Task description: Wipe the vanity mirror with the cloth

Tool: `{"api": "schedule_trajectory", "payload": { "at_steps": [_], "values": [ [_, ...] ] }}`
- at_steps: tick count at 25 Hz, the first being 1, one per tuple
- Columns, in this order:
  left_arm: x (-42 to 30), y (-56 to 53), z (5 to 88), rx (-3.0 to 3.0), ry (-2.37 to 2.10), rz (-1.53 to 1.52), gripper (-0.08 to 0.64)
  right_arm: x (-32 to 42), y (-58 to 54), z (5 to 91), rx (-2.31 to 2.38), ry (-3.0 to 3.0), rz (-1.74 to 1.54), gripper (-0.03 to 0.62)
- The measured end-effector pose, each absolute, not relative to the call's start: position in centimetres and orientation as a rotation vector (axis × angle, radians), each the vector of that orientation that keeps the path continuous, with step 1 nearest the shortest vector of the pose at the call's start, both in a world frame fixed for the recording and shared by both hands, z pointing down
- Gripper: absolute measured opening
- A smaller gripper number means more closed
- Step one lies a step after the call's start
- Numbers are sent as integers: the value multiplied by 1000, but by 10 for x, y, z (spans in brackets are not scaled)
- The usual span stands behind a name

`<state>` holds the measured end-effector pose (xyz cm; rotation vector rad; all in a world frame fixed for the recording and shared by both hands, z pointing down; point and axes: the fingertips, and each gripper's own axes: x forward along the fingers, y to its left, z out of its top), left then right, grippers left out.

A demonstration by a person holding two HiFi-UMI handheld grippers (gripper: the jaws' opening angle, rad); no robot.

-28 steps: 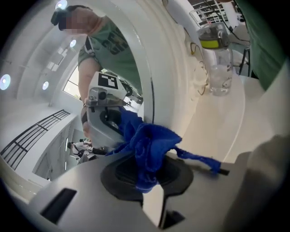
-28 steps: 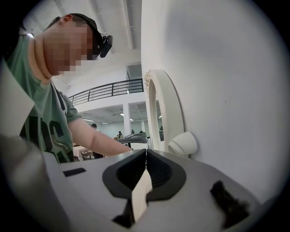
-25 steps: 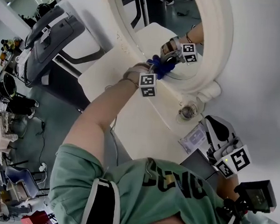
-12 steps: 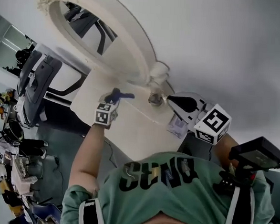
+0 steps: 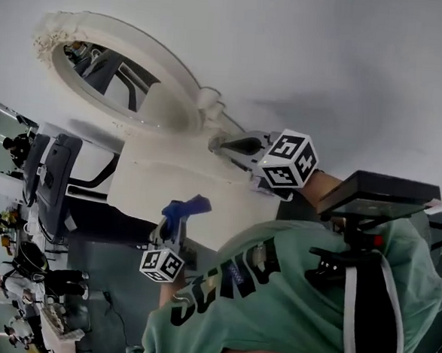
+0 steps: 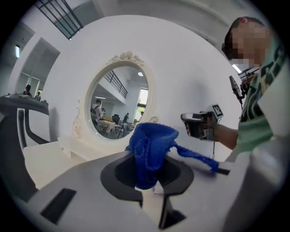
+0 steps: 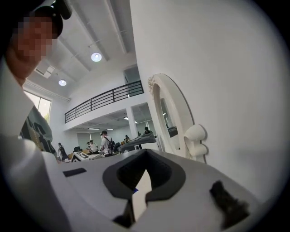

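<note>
The oval vanity mirror in its white carved frame stands on a white table against the wall. A blue cloth hangs bunched from my left gripper, which is shut on it, off the glass near the table's front edge. In the left gripper view the cloth fills the jaws of the left gripper, with the mirror beyond and apart. My right gripper sits by the mirror's base, its jaws together and empty. The right gripper view shows the right gripper and the mirror edge-on.
A white wall rises behind the mirror. A treadmill-like machine stands left of the table, with people and cluttered desks beyond. A black device is strapped to the person's chest. The mirror's rounded foot lies right of the right gripper.
My left gripper has drawn the cloth off the mirror glass and back to the table's front edge. The right gripper has risen to the mirror's base. The head view has swung.
</note>
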<state>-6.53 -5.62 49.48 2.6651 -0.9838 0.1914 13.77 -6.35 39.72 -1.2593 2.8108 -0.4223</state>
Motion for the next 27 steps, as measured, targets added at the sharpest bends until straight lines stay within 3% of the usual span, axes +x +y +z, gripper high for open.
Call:
{"api": "schedule_trajectory", "payload": {
  "at_steps": [12, 27],
  "values": [
    [-105, -11, 478, 2776, -762, 43, 83, 58, -14, 435, -1388, 2821, -533, 11],
    [-87, -29, 462, 2759, -721, -2, 84, 74, -21, 426, -1420, 2814, -511, 11]
  ]
}}
